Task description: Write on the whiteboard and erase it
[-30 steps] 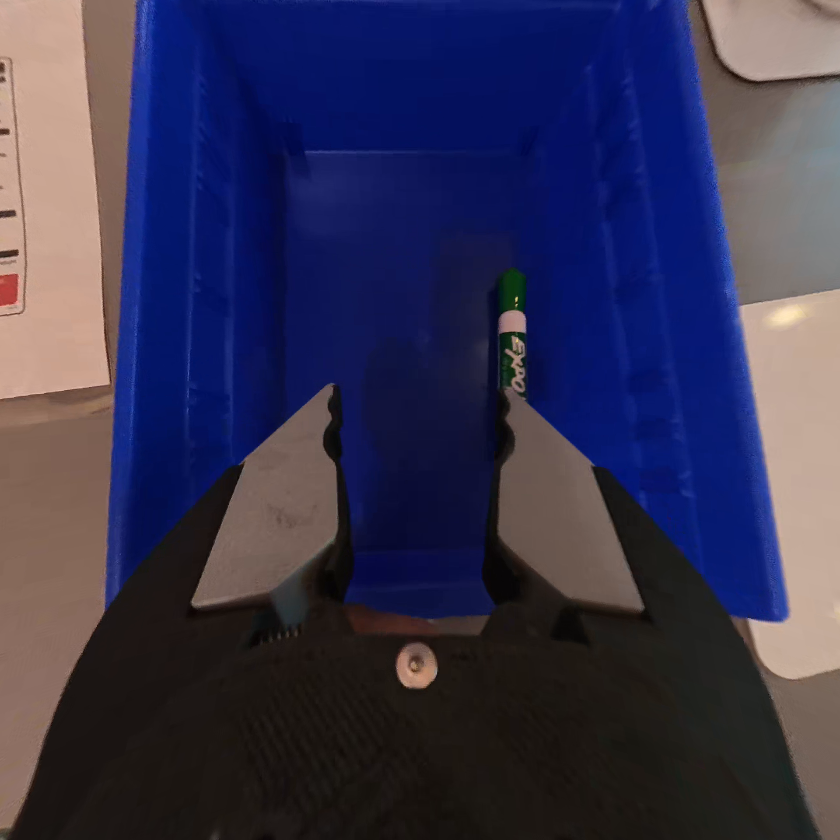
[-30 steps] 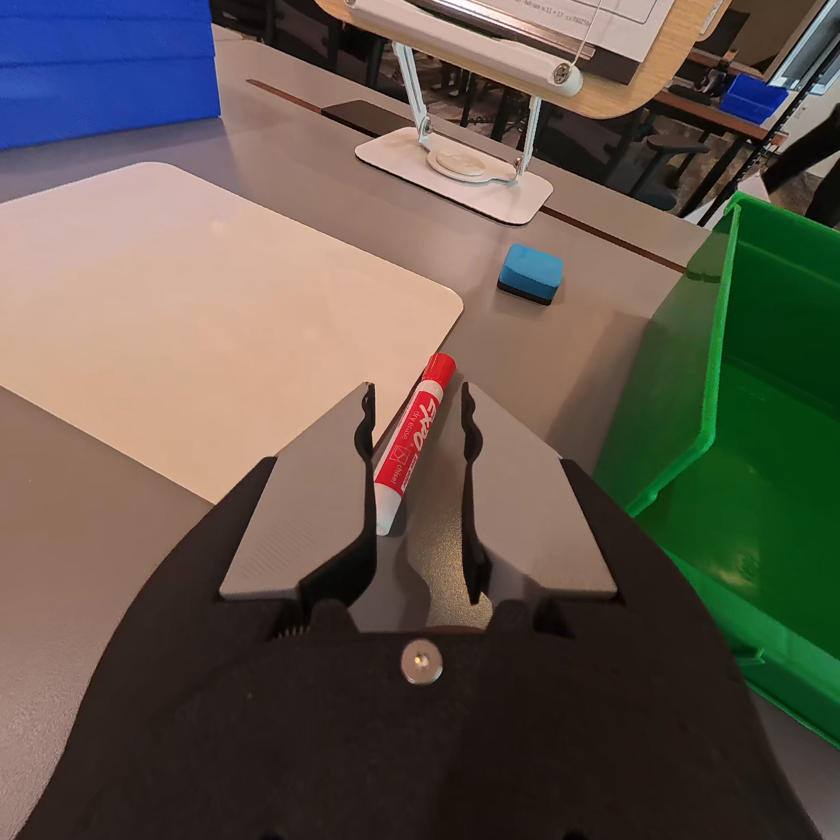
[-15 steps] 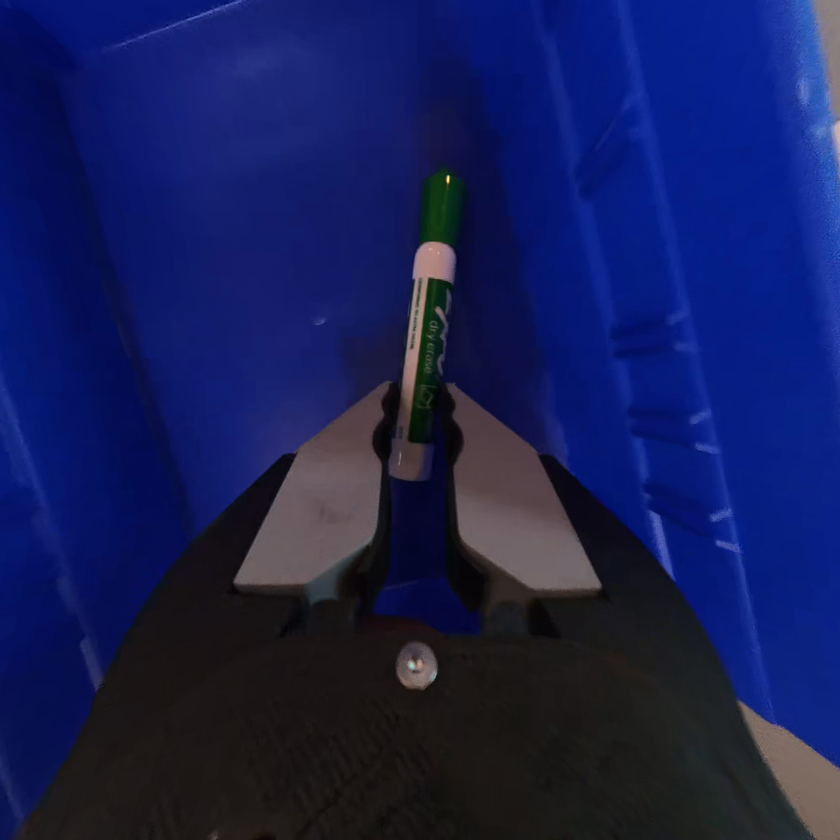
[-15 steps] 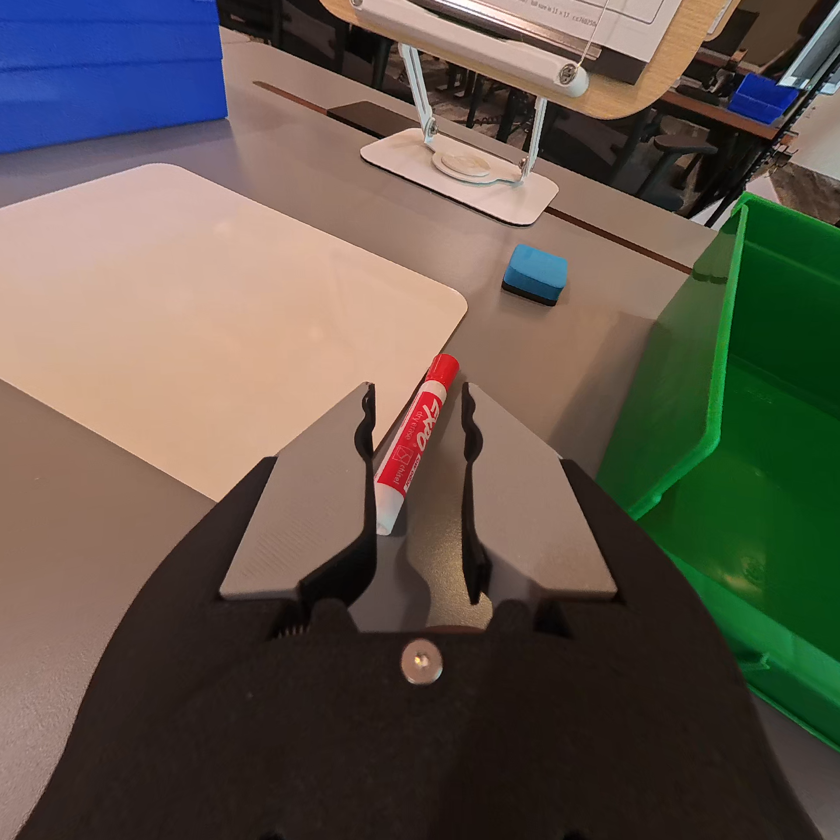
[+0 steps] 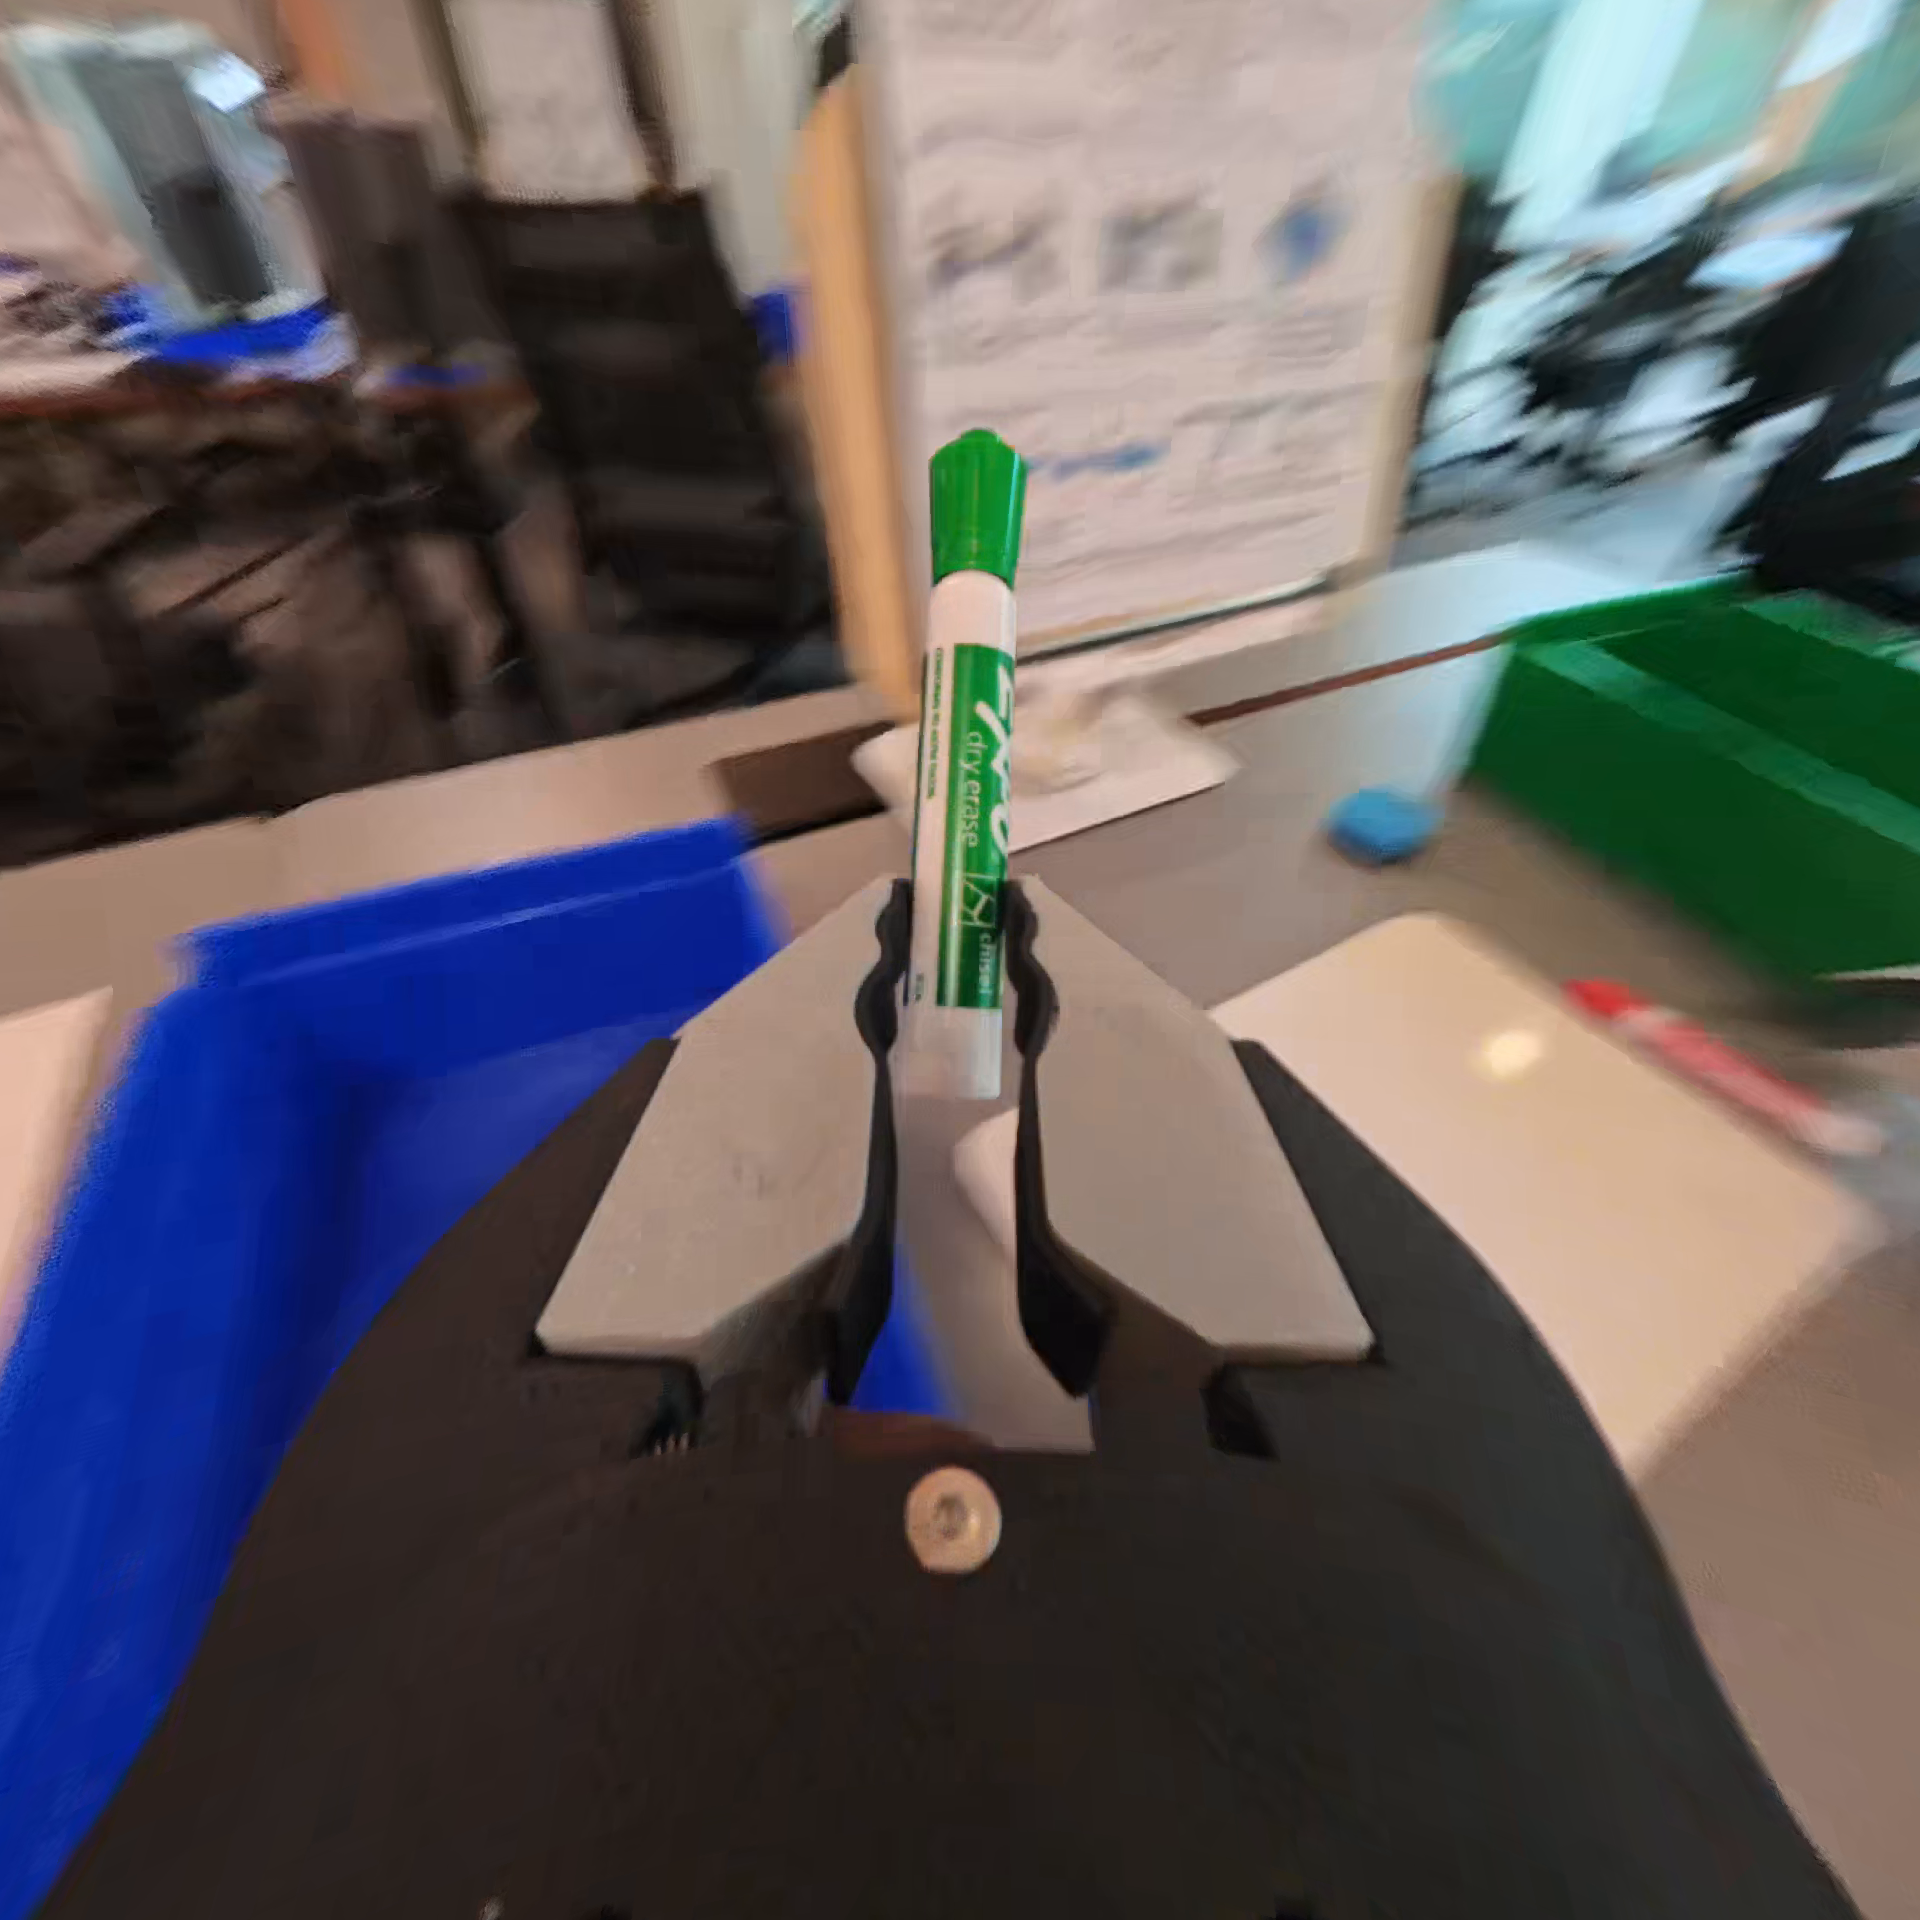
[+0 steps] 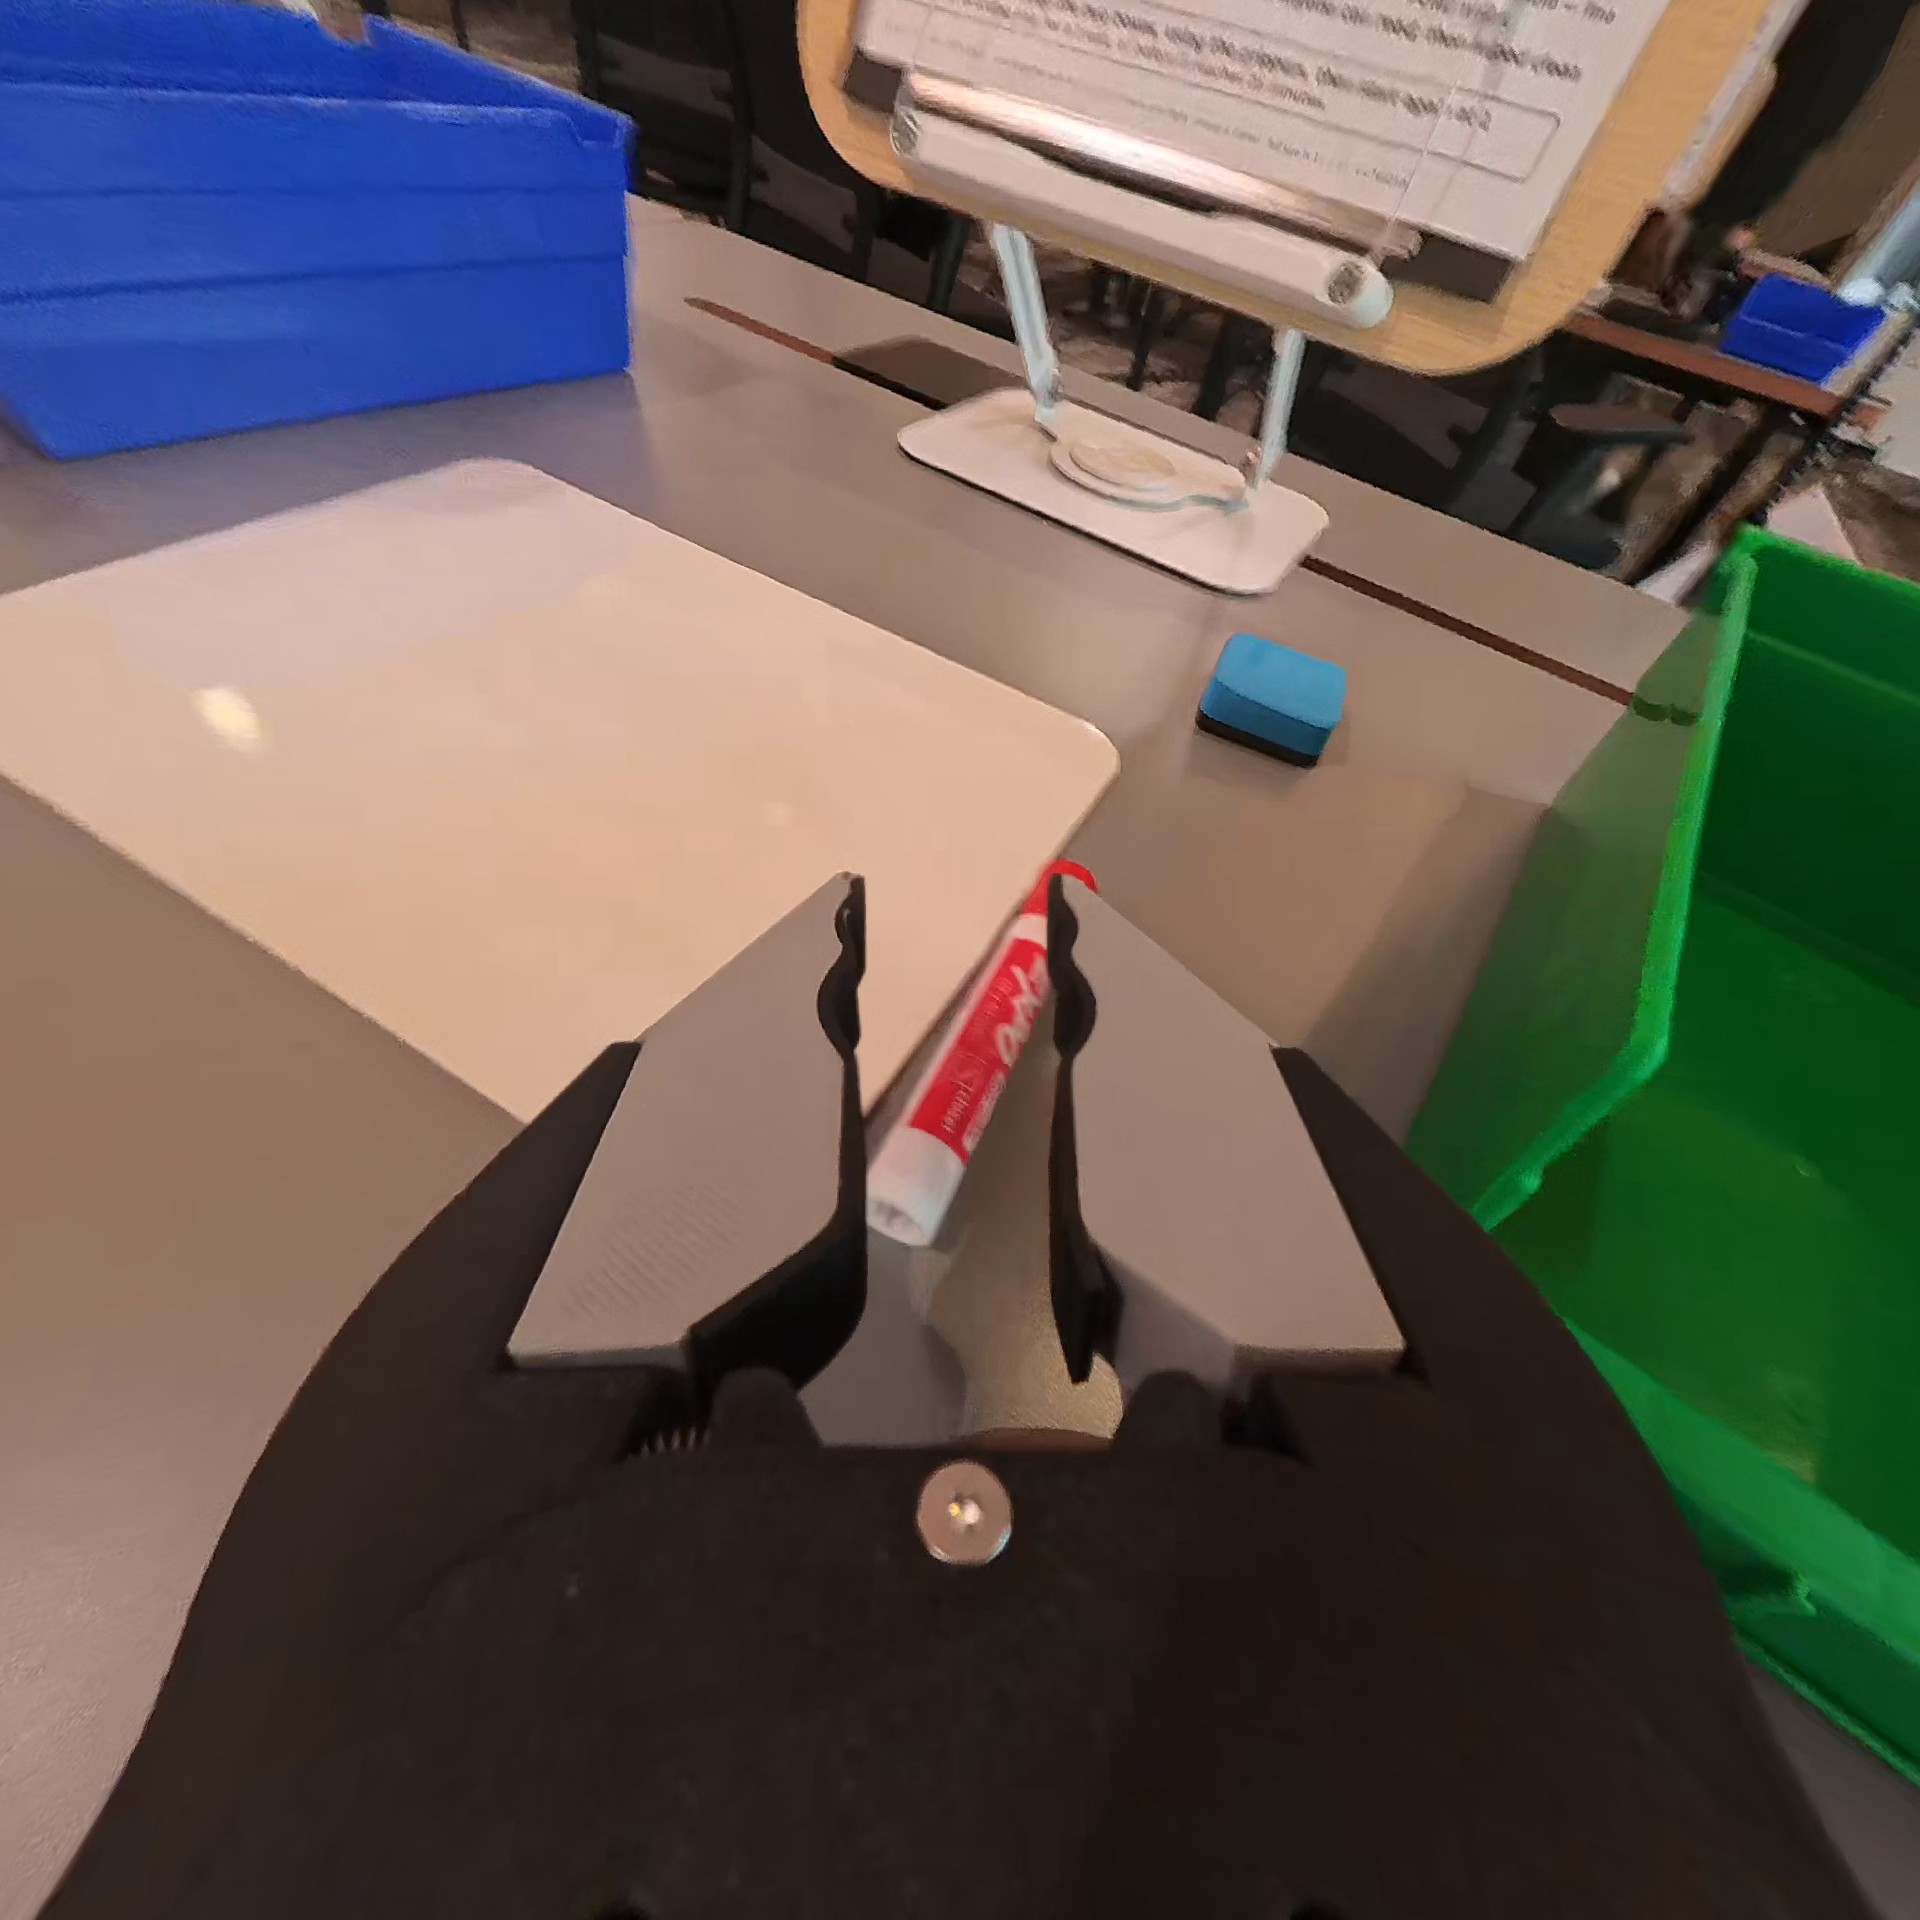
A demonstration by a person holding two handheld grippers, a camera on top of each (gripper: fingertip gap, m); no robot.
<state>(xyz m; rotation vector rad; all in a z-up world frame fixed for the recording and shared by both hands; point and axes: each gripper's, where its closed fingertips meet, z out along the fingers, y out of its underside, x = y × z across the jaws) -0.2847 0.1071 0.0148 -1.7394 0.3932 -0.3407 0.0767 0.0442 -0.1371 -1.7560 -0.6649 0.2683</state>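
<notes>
The left gripper [image 5: 958, 920] has its fingers squeezed tight on a green pen [image 5: 964, 769]. The pen sticks out past the fingertips, cap end first, up above the blue bin [image 5: 343, 1039]. The right gripper [image 6: 954, 896] has its fingers spread apart, holding nothing. A red pen [image 6: 971, 1060] lies on the grey worktop [image 6: 229, 1195] between them, beside the whiteboard [image 6: 499, 769]. A blue eraser [image 6: 1270, 698] sits near the green bin [image 6: 1766, 1039].

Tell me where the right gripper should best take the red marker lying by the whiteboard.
Probably mid-barrel on the red marker, coming down from above with fingers across its width. It lies flat on the table beside the whiteboard, cap pointing away, already between the open right gripper fingers.
</notes>
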